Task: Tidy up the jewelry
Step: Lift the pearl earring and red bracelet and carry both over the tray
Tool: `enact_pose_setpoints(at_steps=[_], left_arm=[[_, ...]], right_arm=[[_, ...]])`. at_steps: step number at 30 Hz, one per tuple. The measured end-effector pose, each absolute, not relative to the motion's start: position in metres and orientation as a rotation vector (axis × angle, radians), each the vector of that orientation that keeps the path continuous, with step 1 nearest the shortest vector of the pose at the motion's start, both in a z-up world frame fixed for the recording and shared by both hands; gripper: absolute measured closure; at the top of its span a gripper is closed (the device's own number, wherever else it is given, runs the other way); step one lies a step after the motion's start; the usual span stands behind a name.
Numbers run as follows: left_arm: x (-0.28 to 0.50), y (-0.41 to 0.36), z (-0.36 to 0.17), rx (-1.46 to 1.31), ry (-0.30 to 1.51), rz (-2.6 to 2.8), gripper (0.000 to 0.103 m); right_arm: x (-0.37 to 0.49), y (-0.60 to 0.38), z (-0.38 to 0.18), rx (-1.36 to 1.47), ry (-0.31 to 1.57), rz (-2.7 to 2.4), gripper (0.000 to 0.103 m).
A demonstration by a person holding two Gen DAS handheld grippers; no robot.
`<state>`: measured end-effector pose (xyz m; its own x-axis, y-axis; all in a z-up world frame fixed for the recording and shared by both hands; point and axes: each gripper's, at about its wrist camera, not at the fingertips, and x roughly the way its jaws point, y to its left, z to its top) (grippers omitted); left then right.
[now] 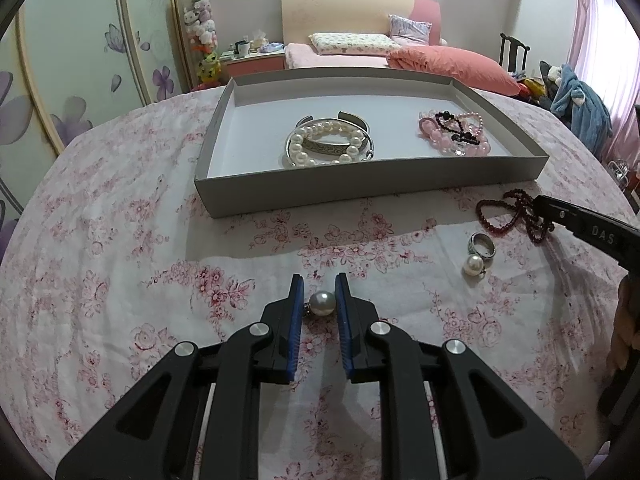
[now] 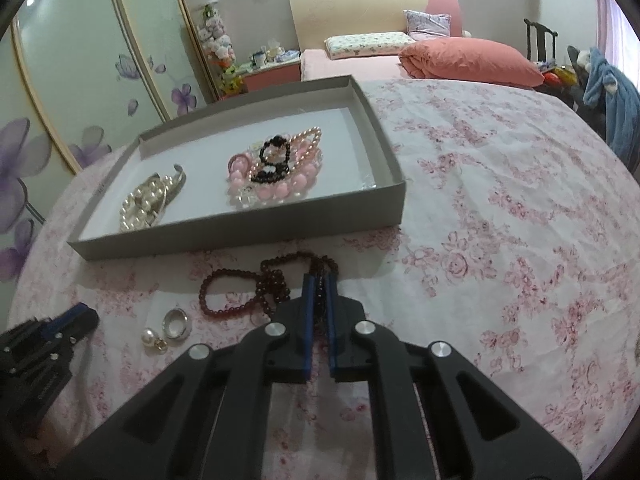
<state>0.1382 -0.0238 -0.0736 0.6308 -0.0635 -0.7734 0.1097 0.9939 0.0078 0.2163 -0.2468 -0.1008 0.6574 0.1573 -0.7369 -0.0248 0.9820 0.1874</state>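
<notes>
My left gripper [image 1: 320, 286] is shut on a pearl earring [image 1: 322, 303], held between its blue pads just above the floral cloth. My right gripper [image 2: 319, 280] is shut on a dark red bead necklace [image 2: 240, 292] that still trails on the cloth; the necklace also shows in the left wrist view [image 1: 516, 216]. A grey tray [image 1: 360, 184] holds a pearl bracelet with a silver bangle [image 1: 328, 142] on its left and pink and black bead bracelets [image 1: 454, 132] on its right. A second pearl earring [image 1: 474, 265] and a silver ring [image 1: 482, 245] lie on the cloth.
The table is covered by a white cloth with pink flowers [image 2: 500, 220]. The tray [image 2: 240, 240] lies at the far side of it. A bed with pink bedding [image 1: 440, 60] and a wardrobe [image 1: 80, 80] stand behind.
</notes>
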Motion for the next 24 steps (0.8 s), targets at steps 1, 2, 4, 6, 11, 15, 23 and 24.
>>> enact_pose_setpoints(at_steps=[1, 2, 4, 6, 11, 15, 23, 24], left_arm=[[0.138, -0.023, -0.074, 0.052, 0.883, -0.101, 0.086], [0.138, -0.022, -0.073, 0.047, 0.883, -0.103, 0.086], [0.138, -0.02, -0.073, 0.039, 0.883, -0.105, 0.086], [0.137, -0.018, -0.073, 0.032, 0.881, -0.104, 0.086], [0.134, -0.015, -0.065, 0.015, 0.85, -0.102, 0.086], [0.126, -0.013, -0.053, 0.001, 0.804, -0.105, 0.086], [0.112, -0.006, -0.024, -0.036, 0.686, -0.103, 0.086], [0.111, -0.005, -0.021, -0.038, 0.674, -0.102, 0.086]], right_arm=[[0.215, -0.249, -0.099, 0.176, 0.839, 0.109, 0.097], [0.214, -0.251, -0.096, 0.188, 0.828, 0.116, 0.097], [0.209, -0.254, -0.089, 0.212, 0.795, 0.136, 0.097], [0.204, -0.254, -0.081, 0.221, 0.76, 0.151, 0.097], [0.191, -0.25, -0.06, 0.226, 0.68, 0.191, 0.097], [0.182, -0.246, -0.044, 0.23, 0.625, 0.221, 0.097], [0.159, -0.238, -0.012, 0.219, 0.509, 0.254, 0.097], [0.156, -0.237, -0.008, 0.216, 0.494, 0.255, 0.097]])
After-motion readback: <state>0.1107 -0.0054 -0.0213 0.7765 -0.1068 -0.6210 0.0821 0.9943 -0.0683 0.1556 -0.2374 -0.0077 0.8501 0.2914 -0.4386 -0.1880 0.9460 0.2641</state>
